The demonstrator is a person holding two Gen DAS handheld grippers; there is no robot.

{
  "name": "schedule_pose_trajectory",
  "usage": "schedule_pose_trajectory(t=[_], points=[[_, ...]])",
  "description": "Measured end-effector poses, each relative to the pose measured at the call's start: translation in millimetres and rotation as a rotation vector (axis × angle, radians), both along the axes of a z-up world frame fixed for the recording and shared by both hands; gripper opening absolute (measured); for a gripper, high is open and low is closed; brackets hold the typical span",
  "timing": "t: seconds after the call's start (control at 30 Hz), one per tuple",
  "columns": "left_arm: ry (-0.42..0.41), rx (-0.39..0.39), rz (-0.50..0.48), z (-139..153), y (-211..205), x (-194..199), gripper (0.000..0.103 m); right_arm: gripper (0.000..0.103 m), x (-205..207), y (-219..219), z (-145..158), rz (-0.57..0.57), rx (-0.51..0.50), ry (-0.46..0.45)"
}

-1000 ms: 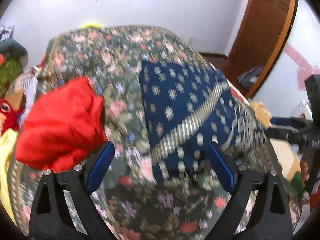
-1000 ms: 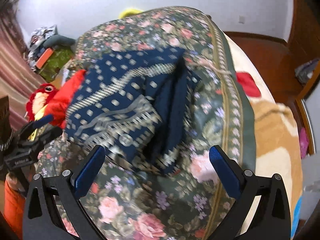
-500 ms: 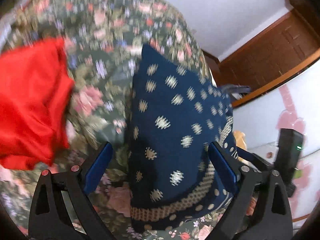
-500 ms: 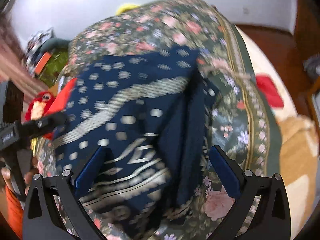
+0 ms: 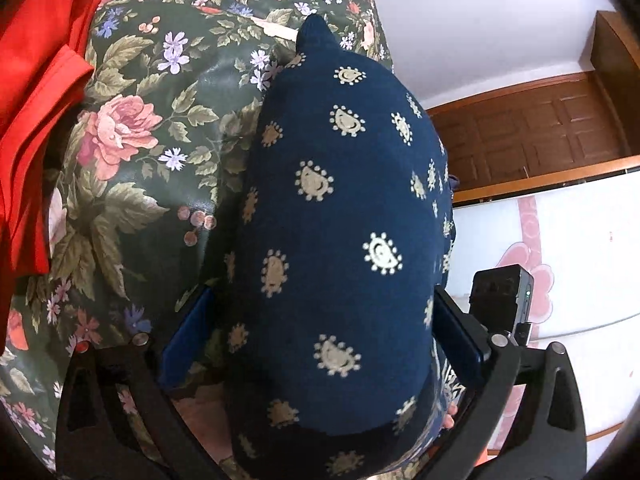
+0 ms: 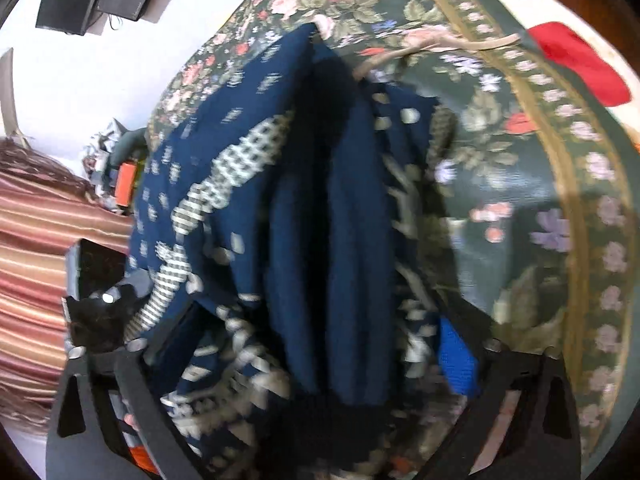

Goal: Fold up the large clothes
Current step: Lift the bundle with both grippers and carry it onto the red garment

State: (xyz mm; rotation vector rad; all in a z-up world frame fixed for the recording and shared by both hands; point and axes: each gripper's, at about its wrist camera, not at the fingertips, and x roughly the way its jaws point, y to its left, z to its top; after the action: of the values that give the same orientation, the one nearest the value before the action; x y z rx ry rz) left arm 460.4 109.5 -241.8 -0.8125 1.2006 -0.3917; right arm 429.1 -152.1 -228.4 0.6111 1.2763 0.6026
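- We are straddling the folded navy patterned cloth (image 5: 336,248) with both hand-held grippers, left (image 5: 320,344) and right (image 6: 316,360), jaws spread wide.
- The cloth is lying on the floral bed (image 5: 160,128).

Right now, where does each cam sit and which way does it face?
Left wrist: on the left hand-held gripper, facing along its fingers at the navy patterned cloth on the floral bedspread; both fingers show.
Right wrist: on the right hand-held gripper, facing the same cloth's folds; both fingers show.
Shared: cloth, bedspread.

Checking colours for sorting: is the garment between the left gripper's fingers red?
No, the cloth between them is navy with cream motifs.
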Motion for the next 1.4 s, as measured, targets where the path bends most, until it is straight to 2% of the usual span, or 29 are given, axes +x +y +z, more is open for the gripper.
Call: schedule_pose_trajectory(t=[0.07, 0.13, 0.23, 0.4, 0.6, 0.73, 0.93, 1.07, 1.2, 1.3, 1.37, 1.4], points=[[-0.009, 0.009, 0.020, 4.2, -4.5, -0.5, 0.094, 0.079, 0.4, 6.1, 5.6, 0.008, -0.002, 0.022], [-0.030, 0.064, 0.003, 15.3, -14.4, -5.6, 0.090, 0.058, -4.8, 10.7, 22.2, 0.023, -0.029, -0.006], [-0.053, 0.109, -0.006, 32.1, -21.3, -13.3, 0.083, 0.042, -10.7, 15.5, 40.4, 0.028, -0.037, -0.023], [-0.097, 0.072, 0.010, 71.8, -12.1, -29.9, 0.079, 0.038, -24.3, 19.4, 68.4, 0.032, -0.027, -0.072], [-0.221, 0.148, 0.014, 144.2, 23.7, -56.2, 0.079, 0.037, -33.6, 54.8, 116.5, 0.067, -0.028, -0.188], [-0.305, 0.199, 0.059, 191.0, 72.8, -73.0, 0.079, 0.037, -36.5, 92.5, 144.6, 0.109, 0.003, -0.271], [-0.376, 0.256, 0.155, 226.7, 140.3, -85.5, 0.079, 0.037, -30.5, 157.8, 163.0, 0.191, 0.018, -0.383], [-0.377, 0.272, 0.217, 223.5, 183.2, -83.0, 0.079, 0.037, -14.2, 198.7, 159.6, 0.240, 0.022, -0.404], [-0.335, 0.262, 0.276, 192.0, 220.2, -71.9, 0.079, 0.037, 4.0, 237.9, 137.8, 0.267, 0.007, -0.388], [-0.274, 0.261, 0.303, 149.1, 243.1, -61.5, 0.079, 0.037, 14.0, 262.4, 103.2, 0.280, -0.013, -0.341], [-0.196, 0.269, 0.311, 103.0, 255.8, -49.9, 0.079, 0.037, 21.7, 278.1, 69.6, 0.286, -0.045, -0.281], [-0.146, 0.281, 0.317, 82.0, 261.2, -45.9, 0.079, 0.038, 26.7, 287.9, 43.1, 0.297, -0.089, -0.233]])
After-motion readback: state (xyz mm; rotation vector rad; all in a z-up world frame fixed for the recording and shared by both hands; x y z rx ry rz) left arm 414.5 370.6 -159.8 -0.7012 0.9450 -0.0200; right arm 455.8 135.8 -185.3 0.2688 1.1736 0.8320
